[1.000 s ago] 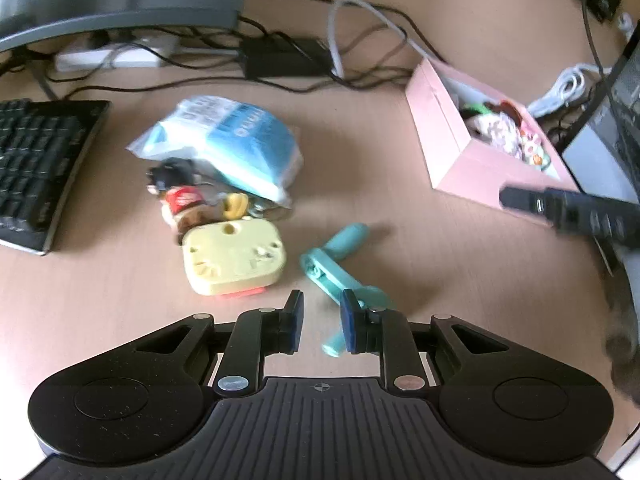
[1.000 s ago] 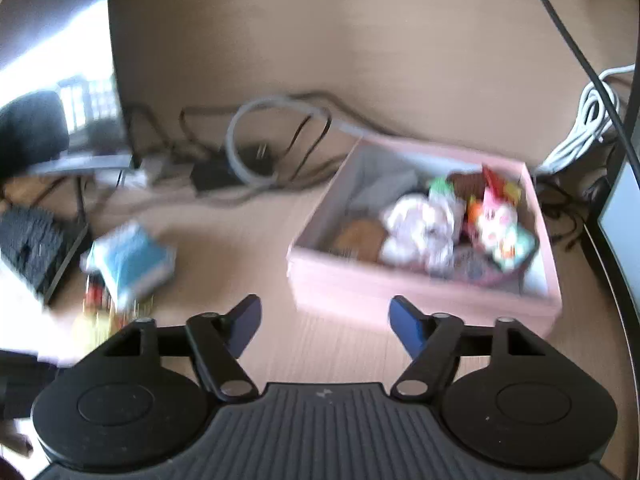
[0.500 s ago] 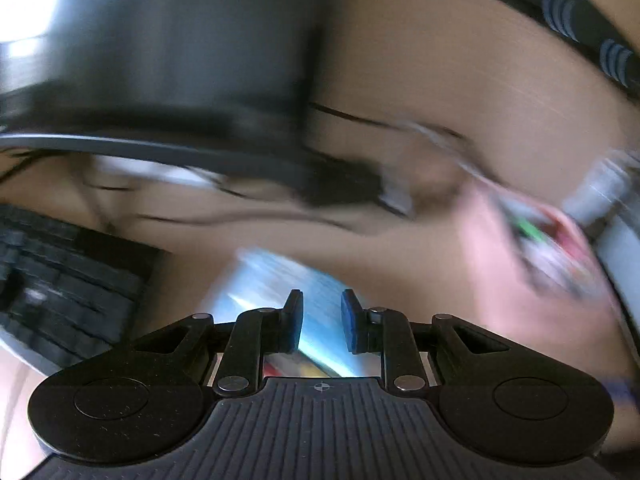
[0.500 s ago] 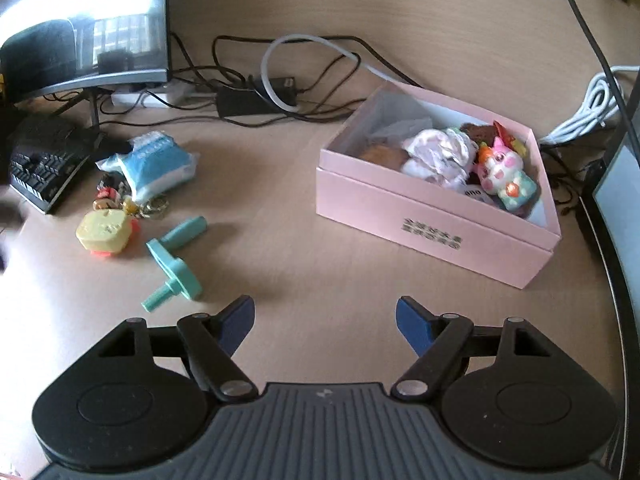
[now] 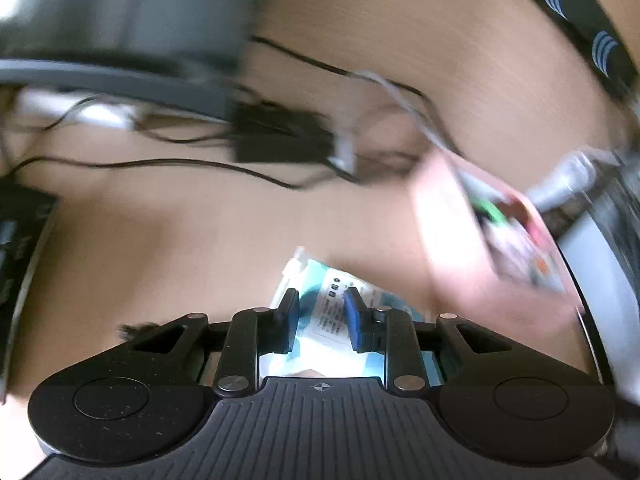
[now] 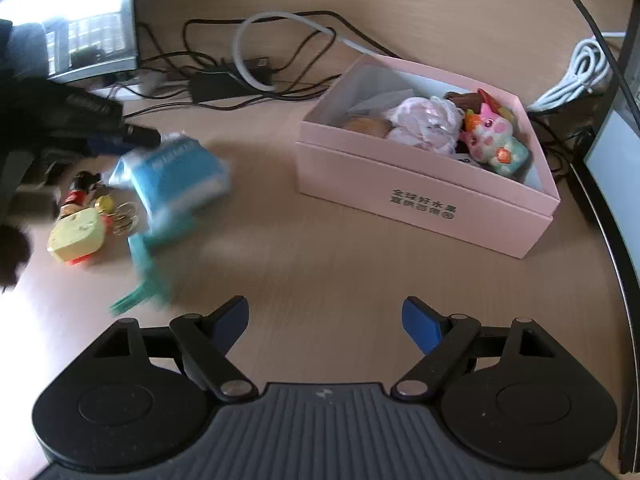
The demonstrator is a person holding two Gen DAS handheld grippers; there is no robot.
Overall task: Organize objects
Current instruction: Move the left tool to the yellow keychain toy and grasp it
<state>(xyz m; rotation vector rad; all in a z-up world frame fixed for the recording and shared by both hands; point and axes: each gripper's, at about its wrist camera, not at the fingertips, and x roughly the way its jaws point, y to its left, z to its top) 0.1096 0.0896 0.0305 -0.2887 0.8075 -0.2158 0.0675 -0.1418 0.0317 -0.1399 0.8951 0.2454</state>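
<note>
The left tongs (image 5: 320,318) grasp the blue packet (image 6: 180,176), jaws just easing apart, lifted off the desk (image 6: 320,248) left of the pink box (image 6: 420,200). The right tongs (image 6: 324,320) hang released, widening, nothing between them.

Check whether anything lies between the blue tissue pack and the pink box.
Nothing visible does: bare desk lies between the blue tissue pack and the pink box. Only the box's own wall needs clearing.
</note>
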